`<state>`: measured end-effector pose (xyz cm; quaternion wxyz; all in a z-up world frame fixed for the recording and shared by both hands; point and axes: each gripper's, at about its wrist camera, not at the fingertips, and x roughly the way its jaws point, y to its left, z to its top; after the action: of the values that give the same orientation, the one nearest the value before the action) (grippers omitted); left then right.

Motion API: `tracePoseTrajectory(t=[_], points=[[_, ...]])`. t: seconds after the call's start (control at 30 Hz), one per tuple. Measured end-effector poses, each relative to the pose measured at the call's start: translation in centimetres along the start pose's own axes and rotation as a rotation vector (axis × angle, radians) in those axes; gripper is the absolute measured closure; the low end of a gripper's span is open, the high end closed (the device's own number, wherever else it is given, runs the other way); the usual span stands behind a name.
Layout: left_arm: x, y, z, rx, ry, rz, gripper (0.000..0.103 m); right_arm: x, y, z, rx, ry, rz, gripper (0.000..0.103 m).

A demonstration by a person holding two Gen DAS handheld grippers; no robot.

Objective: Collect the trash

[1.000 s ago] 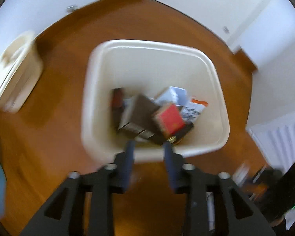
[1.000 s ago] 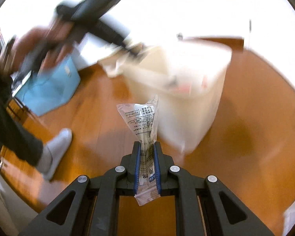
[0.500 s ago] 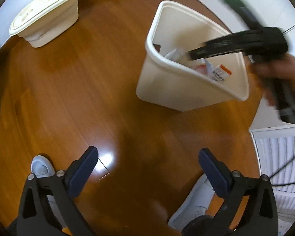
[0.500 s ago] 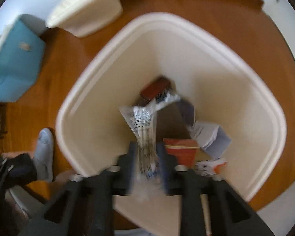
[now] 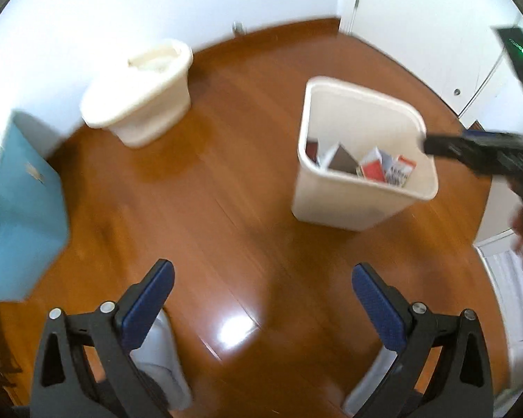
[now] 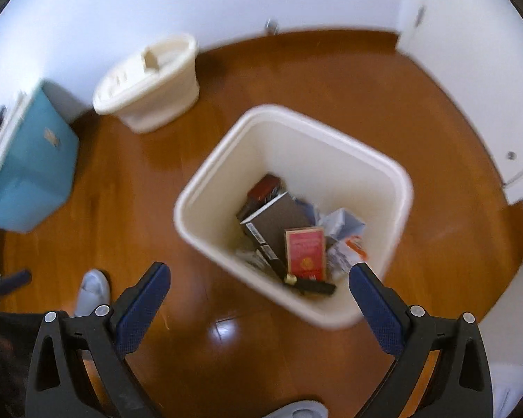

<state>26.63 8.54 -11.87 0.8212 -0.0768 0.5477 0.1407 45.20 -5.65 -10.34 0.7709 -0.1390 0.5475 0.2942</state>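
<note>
A cream waste bin (image 6: 205, 191) stands on the wooden floor and holds several pieces of trash: a red box (image 6: 305, 252), a dark brown box (image 6: 275, 221) and crumpled wrappers (image 6: 343, 226). My right gripper (image 6: 259, 284) is open and empty, above the bin's near side. In the left wrist view the bin (image 5: 345, 205) stands ahead to the right. My left gripper (image 5: 263, 284) is open and empty above bare floor. The right tool (image 5: 481, 151) shows blurred over the bin's right rim.
A second cream bin with a lid (image 6: 150, 80) stands by the white wall, also in the left wrist view (image 5: 139, 97). A teal box (image 6: 28, 167) sits at the left (image 5: 17, 209). A foot in a white slipper (image 6: 92, 291) is near. White doors close off the right.
My right gripper opened and let the plastic wrapper go into the bin, then drew back. My left gripper opened wide and pulled away from the bin.
</note>
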Motion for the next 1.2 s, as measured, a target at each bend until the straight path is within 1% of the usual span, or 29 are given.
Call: tracePoseTrajectory(t=[0.03, 0.07, 0.1, 0.13, 0.2, 0.27, 0.4, 0.5, 0.53, 0.63, 0.7, 0.77, 0.8, 0.9, 1.07, 1.2], points=[[-1.5, -0.1, 0.0, 0.025, -0.023, 0.005, 0.0, -2.0, 0.2, -0.8, 0.012, -0.029, 0.004, 0.0], [-2.8, 0.1, 0.0, 0.035, -0.037, -0.012, 0.0, -3.9, 0.4, -1.6, 0.028, -0.06, 0.002, 0.0], [-3.6, 0.3, -0.1, 0.037, -0.046, -0.028, 0.0, -6.7, 0.9, -2.9, 0.047, -0.093, 0.001, 0.0], [-5.2, 0.5, -0.2, 0.039, -0.064, -0.051, 0.0, -8.5, 1.4, -3.7, 0.049, -0.104, 0.003, 0.0], [-7.2, 0.6, -0.9, 0.046, -0.096, -0.071, 0.0, -12.5, 2.5, -5.4, 0.051, -0.14, -0.039, 0.0], [-9.9, 0.8, -1.7, 0.065, -0.129, -0.086, 0.0, -16.9, 3.8, -8.0, 0.079, -0.192, -0.081, 0.0], [-14.7, 1.2, -4.8, 0.129, -0.194, -0.085, 0.0, -23.1, 6.2, -14.1, 0.18, -0.288, -0.083, 0.0], [-17.1, 1.5, -7.4, 0.142, -0.231, -0.126, 0.0, -26.0, 8.6, -19.1, 0.23, -0.359, -0.099, 0.0], [-17.8, 1.7, -8.6, 0.143, -0.246, -0.155, 0.0, -26.6, 9.6, -20.7, 0.234, -0.383, -0.107, 0.0], [-18.7, 1.8, -11.2, 0.161, -0.261, -0.185, 0.0, -27.5, 12.2, -25.1, 0.218, -0.422, -0.143, 0.0], [-19.0, 1.6, -12.7, 0.18, -0.256, -0.208, 0.0, -28.0, 14.0, -26.9, 0.18, -0.468, -0.166, 0.0], [-19.9, 1.9, -14.2, 0.207, -0.273, -0.219, 0.0, -27.8, 15.0, -28.1, 0.161, -0.46, -0.173, 0.0], [-20.2, 2.1, -14.7, 0.214, -0.28, -0.224, 0.0, -27.6, 15.2, -28.5, 0.169, -0.455, -0.18, 0.0], [-20.7, 3.1, -16.2, 0.217, -0.286, -0.234, 0.0, -27.1, 15.6, -29.7, 0.211, -0.459, -0.162, 0.0], [-20.5, 4.0, -17.1, 0.215, -0.298, -0.21, 0.0, -26.5, 18.0, -30.2, 0.123, -0.472, -0.21, 0.0], [-21.3, 4.5, -17.4, 0.195, -0.322, -0.225, 0.0, -26.2, 18.4, -30.0, 0.101, -0.465, -0.227, 0.0]])
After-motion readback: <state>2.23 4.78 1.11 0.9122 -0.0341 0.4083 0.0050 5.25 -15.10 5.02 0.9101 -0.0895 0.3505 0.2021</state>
